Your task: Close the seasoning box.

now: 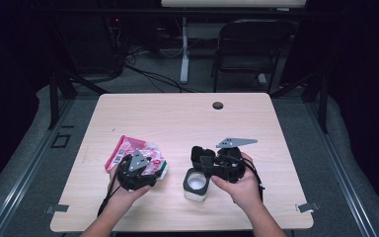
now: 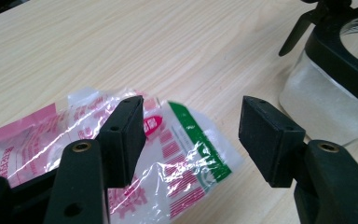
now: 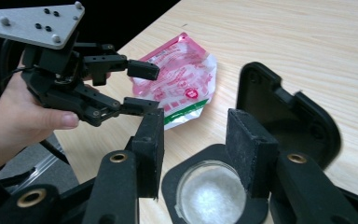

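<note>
Left gripper [image 2: 191, 135]: jaws apart, nothing clamped; hovers over pouch [image 2: 177, 154], w/ one pad in front of it.
Pouch: clear crinkled plastic, pink/red print, green stripe; lies flat at table [image 1: 177, 113] front-left.
Right gripper [image 3: 196, 154]: jaws apart, just above jar [image 3: 212, 196].
Jar: clear glass, white powder inside, black rim, hinged black lid [image 3: 284, 116] flipped open; stands just beside pouch, front-centre.
Bkgd: chair [image 1: 249, 47].
</note>
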